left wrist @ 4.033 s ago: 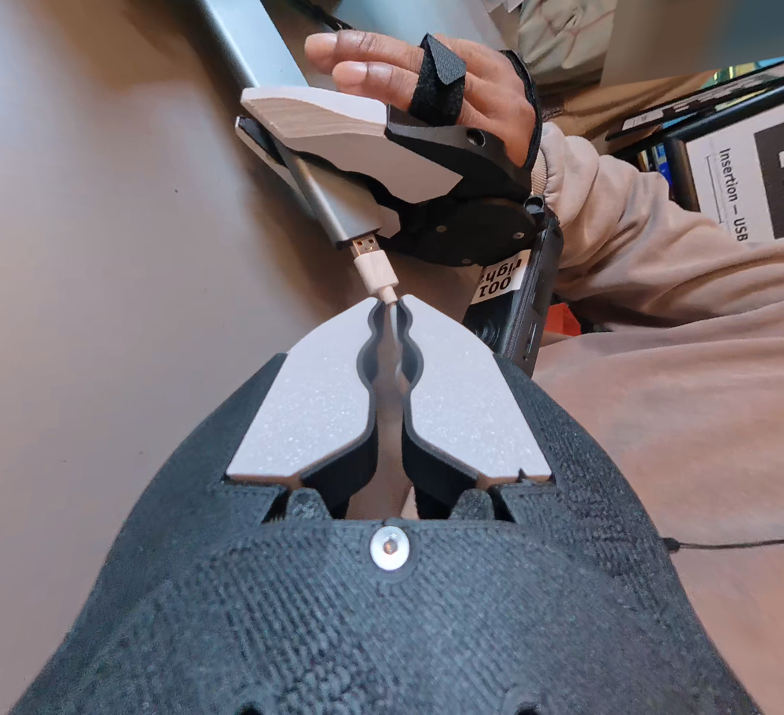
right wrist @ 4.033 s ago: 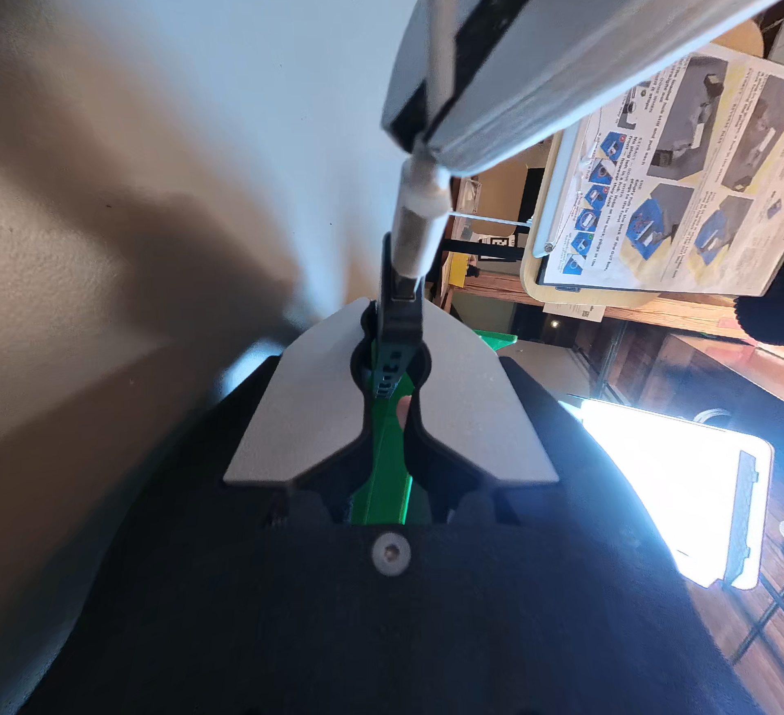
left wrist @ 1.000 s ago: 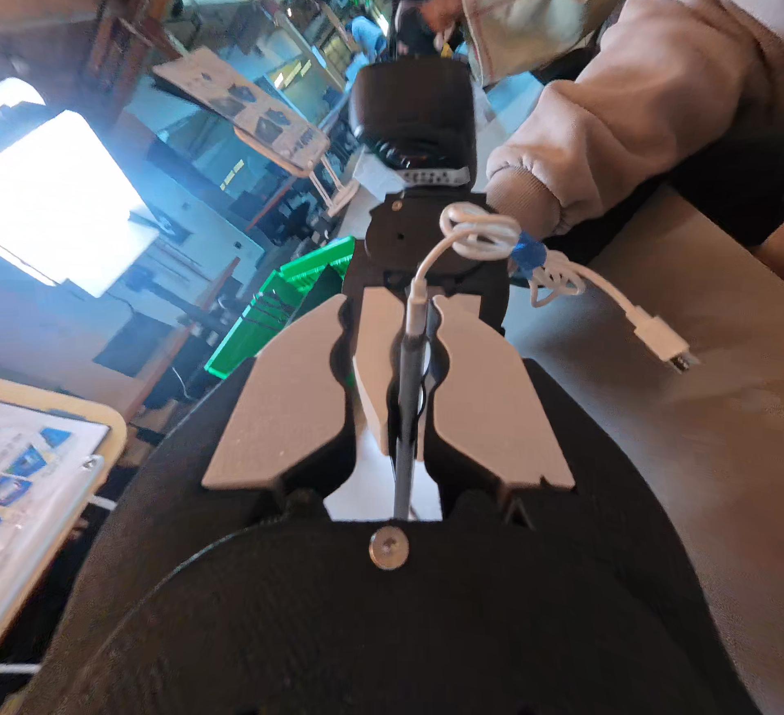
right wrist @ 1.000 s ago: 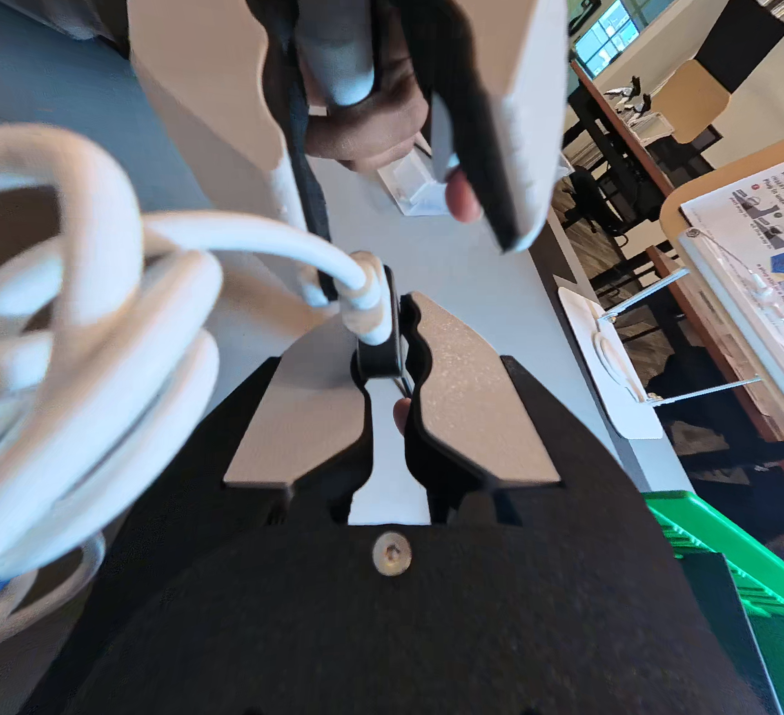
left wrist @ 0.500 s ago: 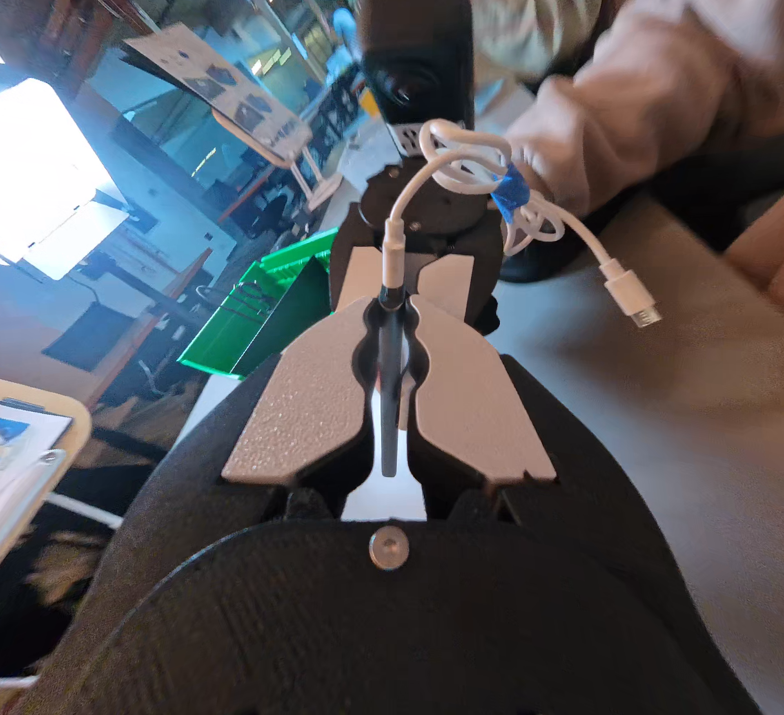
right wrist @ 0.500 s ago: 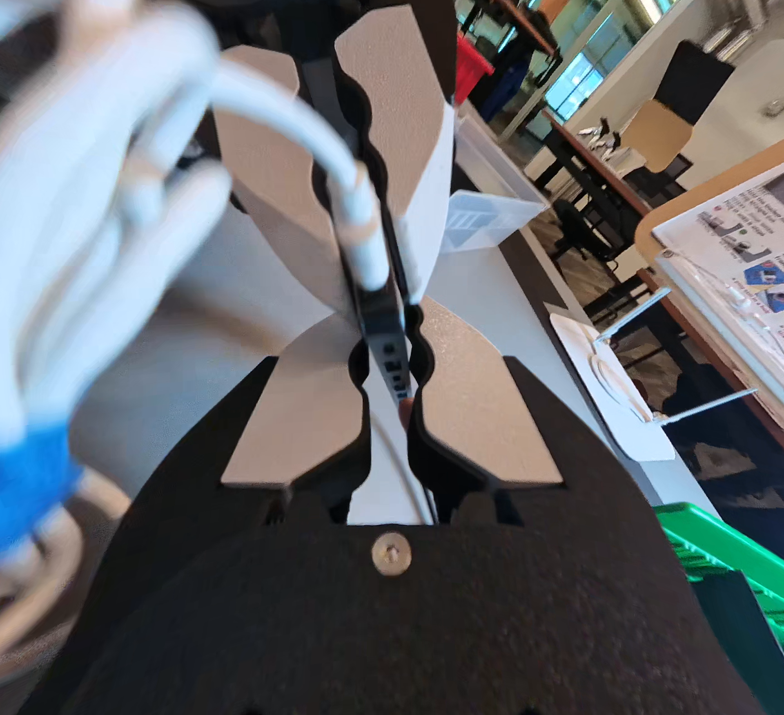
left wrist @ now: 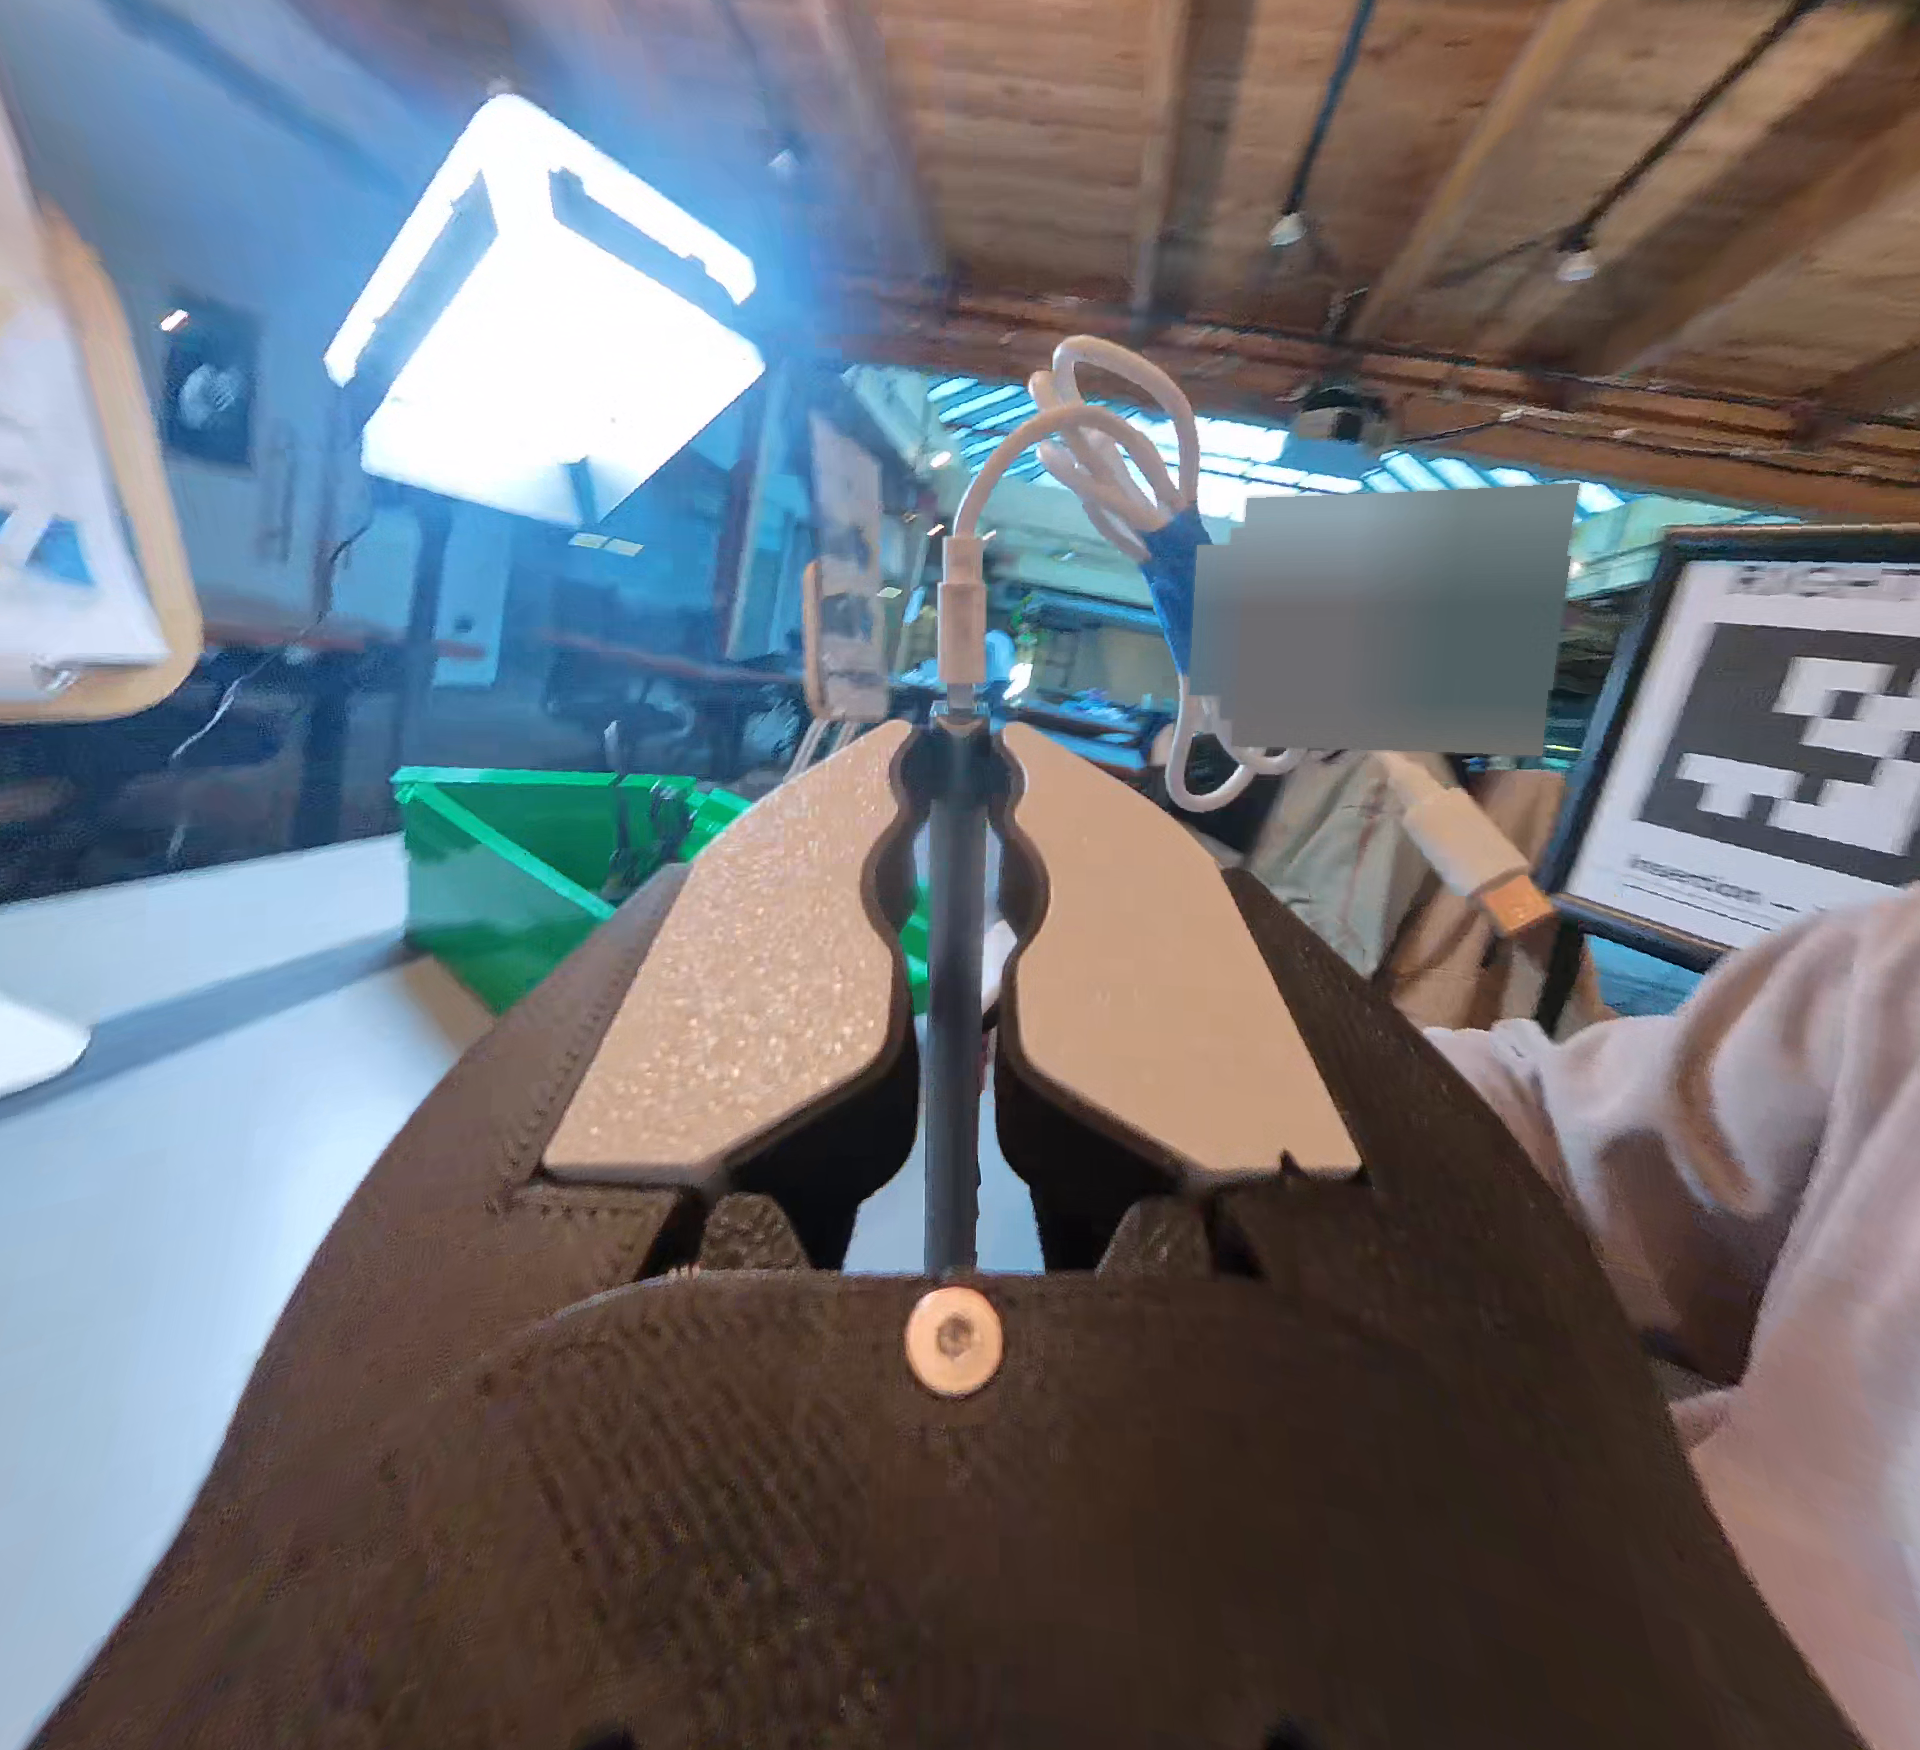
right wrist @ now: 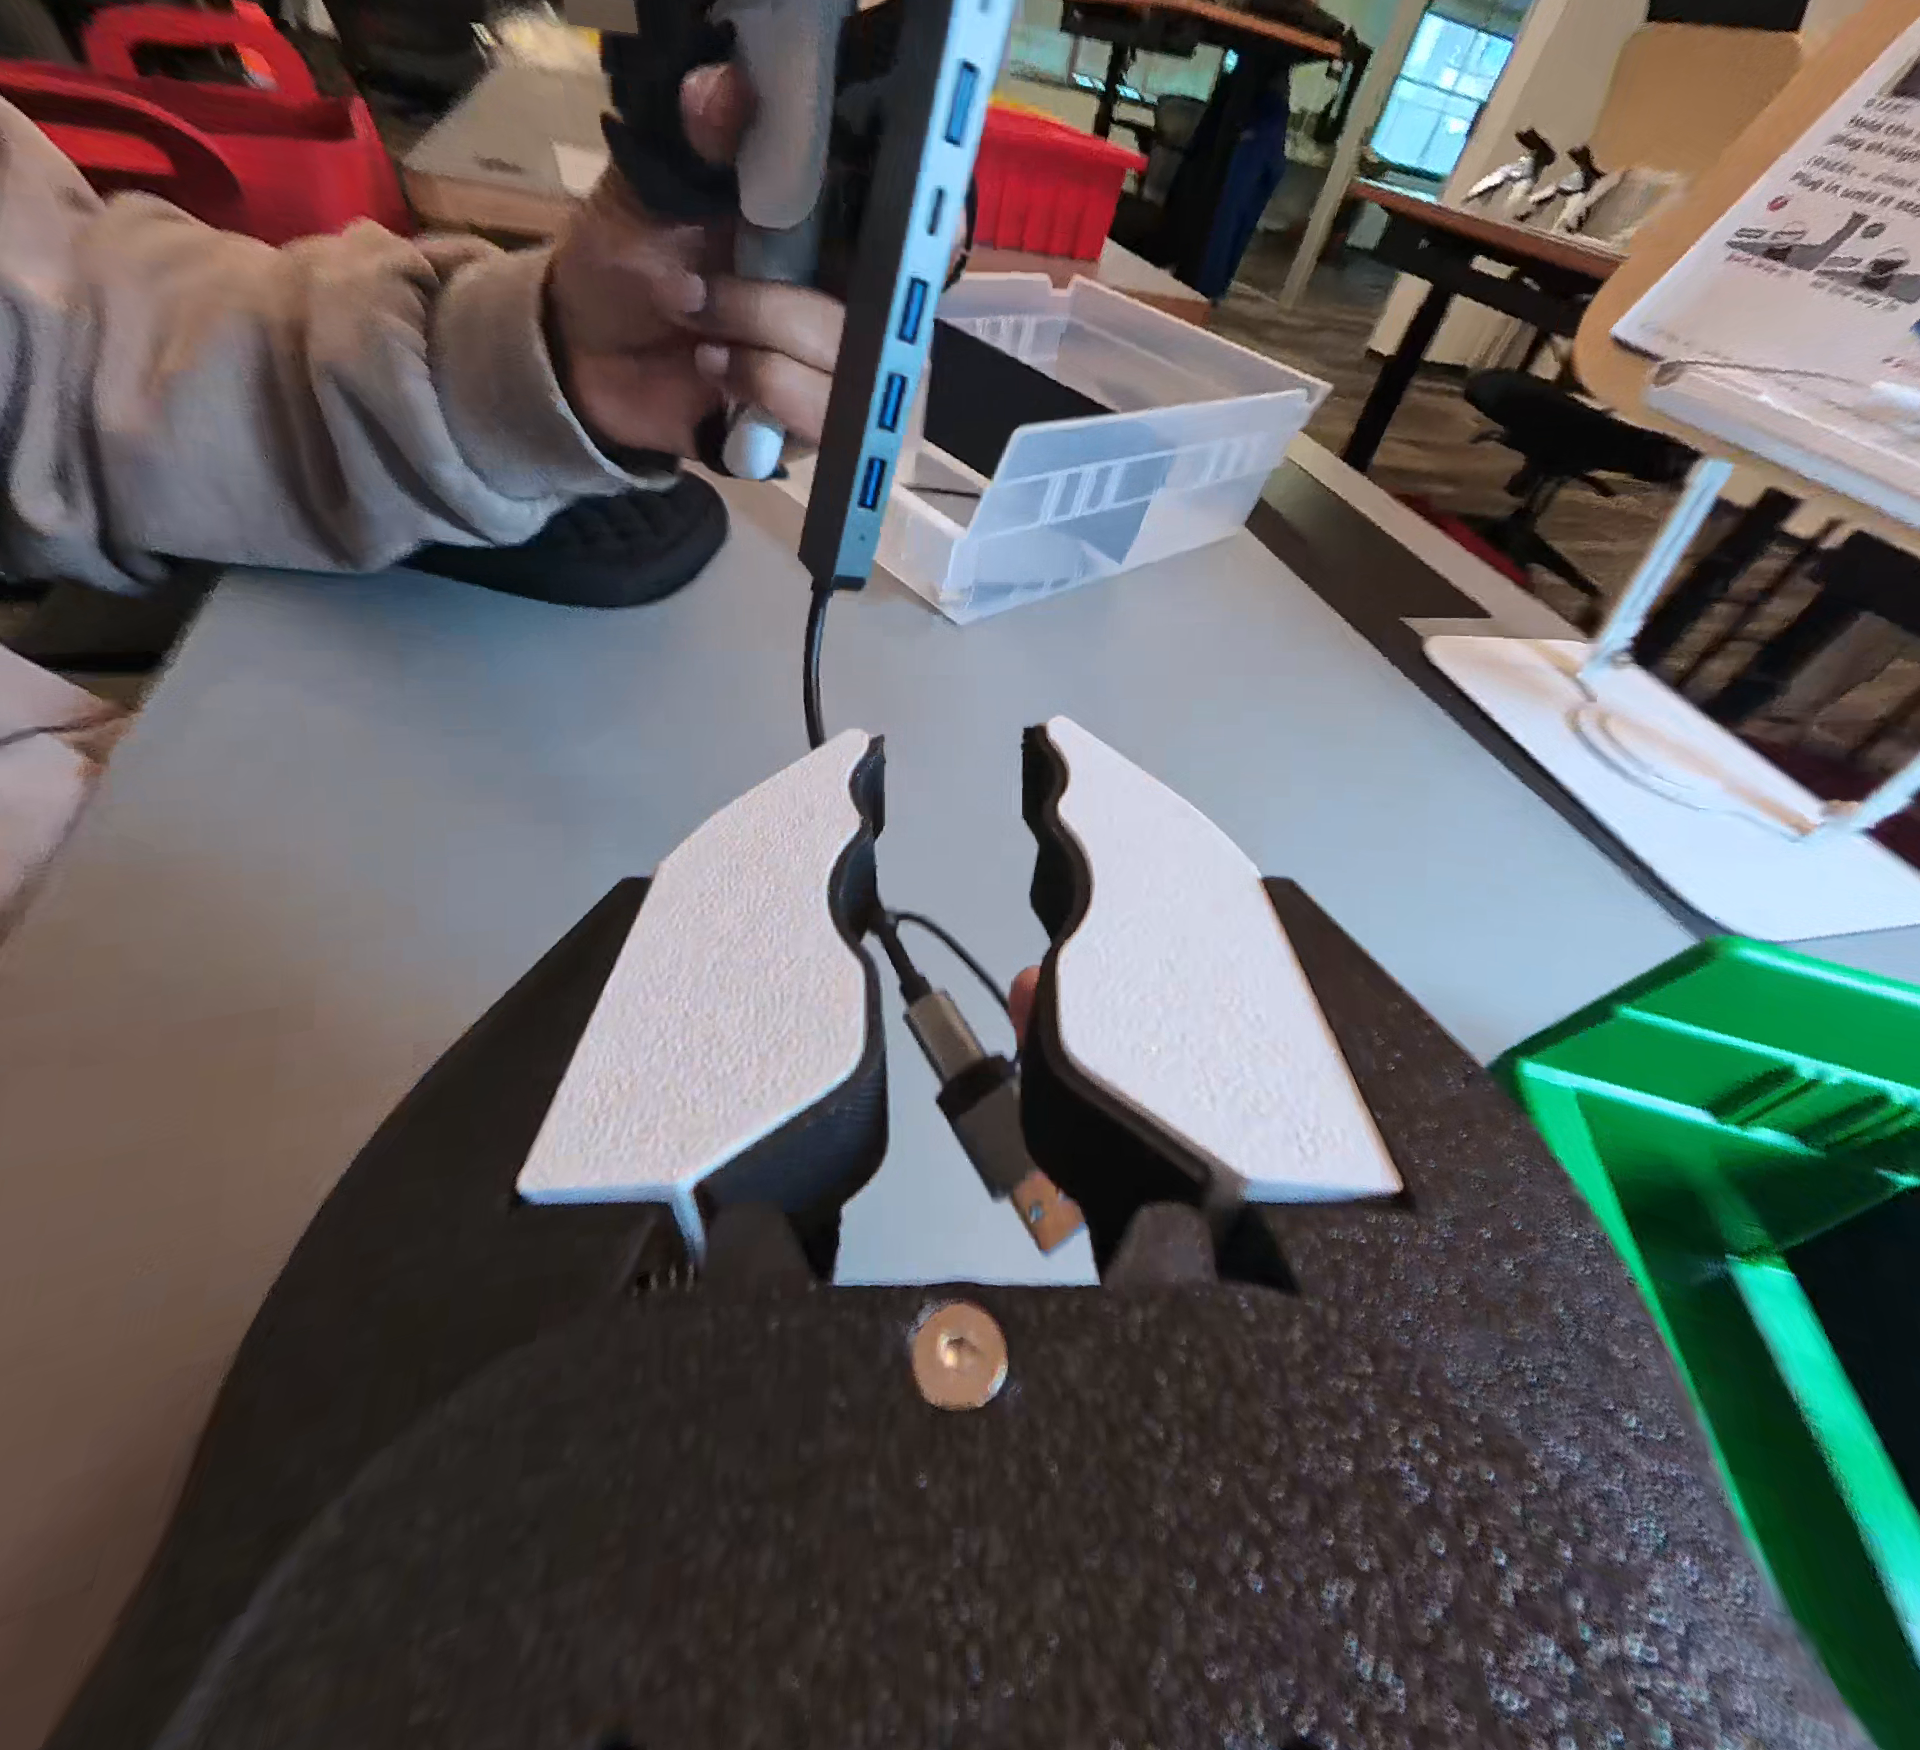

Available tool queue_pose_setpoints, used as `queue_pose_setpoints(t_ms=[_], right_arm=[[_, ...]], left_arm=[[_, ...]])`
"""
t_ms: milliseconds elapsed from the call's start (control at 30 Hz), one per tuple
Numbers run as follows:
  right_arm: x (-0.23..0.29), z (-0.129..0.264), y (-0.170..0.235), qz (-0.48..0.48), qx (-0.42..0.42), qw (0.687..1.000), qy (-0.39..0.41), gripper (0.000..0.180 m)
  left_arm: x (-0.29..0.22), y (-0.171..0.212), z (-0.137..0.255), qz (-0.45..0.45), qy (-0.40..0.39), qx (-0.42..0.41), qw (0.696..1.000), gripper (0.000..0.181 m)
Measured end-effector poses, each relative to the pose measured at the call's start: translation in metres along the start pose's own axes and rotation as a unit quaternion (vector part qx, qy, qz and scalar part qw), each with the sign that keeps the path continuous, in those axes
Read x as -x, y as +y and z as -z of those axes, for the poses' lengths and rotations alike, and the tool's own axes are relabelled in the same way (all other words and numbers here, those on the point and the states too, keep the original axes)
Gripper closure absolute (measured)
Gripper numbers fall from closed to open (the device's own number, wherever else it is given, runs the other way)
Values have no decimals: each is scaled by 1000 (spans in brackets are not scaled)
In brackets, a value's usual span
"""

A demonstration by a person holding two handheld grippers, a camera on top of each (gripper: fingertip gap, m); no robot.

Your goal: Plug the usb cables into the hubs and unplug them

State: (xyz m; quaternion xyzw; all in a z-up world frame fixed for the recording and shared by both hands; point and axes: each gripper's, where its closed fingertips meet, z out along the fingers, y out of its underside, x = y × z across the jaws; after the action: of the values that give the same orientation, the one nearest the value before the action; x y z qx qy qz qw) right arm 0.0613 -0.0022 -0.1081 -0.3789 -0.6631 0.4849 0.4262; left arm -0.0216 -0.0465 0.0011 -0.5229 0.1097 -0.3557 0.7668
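left tongs point(left wrist: 957, 750) clamped on hub point(left wrist: 952, 994), white cable point(left wrist: 1091, 453) plugged | right tongs point(right wrist: 953, 750) apart, empty | sign point(left wrist: 1766, 734): printed pattern

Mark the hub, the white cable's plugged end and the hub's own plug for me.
hub point(right wrist: 914, 246), right wrist view, on its port edge.
white cable point(left wrist: 961, 620), left wrist view, on the connector plugged into the hub's end.
hub's plug point(right wrist: 977, 1092), right wrist view, on its grey shell between the open right fingers.

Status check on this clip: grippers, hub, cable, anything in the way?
Left gripper shut on hub, held upright. White cable plugged into hub's top end. Right gripper open, empty; hub's own lead dangling between its fingers.
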Motion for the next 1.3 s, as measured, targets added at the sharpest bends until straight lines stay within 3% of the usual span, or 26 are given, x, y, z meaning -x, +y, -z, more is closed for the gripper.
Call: queue_pose_setpoints(t_ms=[100, 200, 367, 400, 467, 600, 767, 833, 933, 1000, 1100, 1200, 1300], right_arm=[[-1, -13, -2, 47, 41, 997, 55, 154], [6, -30, 0, -11, 59, 996, 60, 153], [11, -65, 27, -67, 129, 986, 78, 118], [10, -70, 28, -71, 134, 984, 89, 118], [6, -75, 27, -74, 138, 982, 107, 135], [2, -70, 22, -98, 108, 986, 83, 144], [23, -39, -23, -144, -52, 983, -101, 149], [40, -23, -33, -168, -85, 963, -193, 149], [73, 0, -43, -210, -101, 908, -348, 149], [87, 9, -45, -234, -101, 876, -411, 149], [87, -2, -34, -206, -70, 898, -382, 149], [71, -10, -21, -184, -37, 930, -315, 149], [60, -8, -14, -168, -24, 943, -286, 149]], left_arm=[[20, 18, -4, 10, -73, 38, 997, 170], [36, 35, -9, 29, -145, 61, 987, 170], [40, 61, -20, 84, -180, 74, 977, 170], [41, 66, -20, 89, -181, 80, 976, 170], [40, 73, -20, 87, -180, 89, 976, 170], [21, 67, -27, 65, -116, 86, 987, 167], [-18, 58, -31, 25, 11, 94, 995, 146], [-29, 66, -28, 45, 60, 116, 990, 146], [-47, 85, -27, 85, 128, 155, 976, 144], [-64, 94, -29, 107, 171, 167, 965, 145], [-75, 115, -30, 107, 180, 223, 952, 148], [-60, 123, -26, 142, 137, 249, 948, 149], [-47, 129, -15, 182, 119, 267, 939, 148]])
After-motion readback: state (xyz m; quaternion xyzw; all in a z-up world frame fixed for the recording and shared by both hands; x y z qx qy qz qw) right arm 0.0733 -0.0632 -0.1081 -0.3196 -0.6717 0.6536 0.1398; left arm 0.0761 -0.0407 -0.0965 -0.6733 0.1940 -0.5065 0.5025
